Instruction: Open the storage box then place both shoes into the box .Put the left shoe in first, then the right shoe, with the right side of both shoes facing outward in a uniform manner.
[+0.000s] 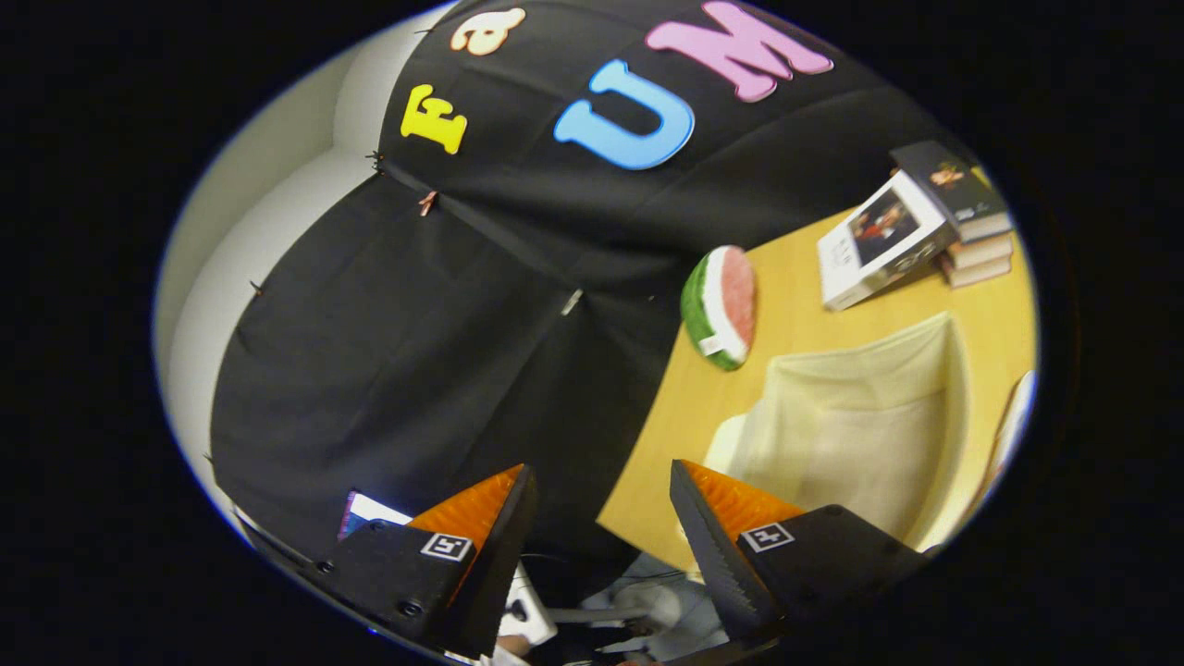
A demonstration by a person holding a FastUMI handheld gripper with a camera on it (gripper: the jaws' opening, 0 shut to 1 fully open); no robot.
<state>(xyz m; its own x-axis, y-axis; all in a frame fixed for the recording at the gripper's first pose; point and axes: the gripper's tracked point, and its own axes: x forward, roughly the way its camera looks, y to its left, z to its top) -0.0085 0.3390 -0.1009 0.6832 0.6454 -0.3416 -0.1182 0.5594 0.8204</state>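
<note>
gripper (601,536) fingers spread wide, nothing between them, tips hanging off the table's near edge. table (795,314) is the landmark: wooden top, its edge running diagonally against the black cloth wall (416,324). storage box (860,435) sits on the table just beyond one finger, cream, translucent, near the table edge. watermelon slice toy (721,305) at the table's wall-side edge. stack of books (925,231) at the table's far end, well apart from the box. bare tabletop between them.

Tool (601,499) with two wedge-shaped ribbed fingers apart, black mounts, square black-and-white marker tags, small round screws
</note>
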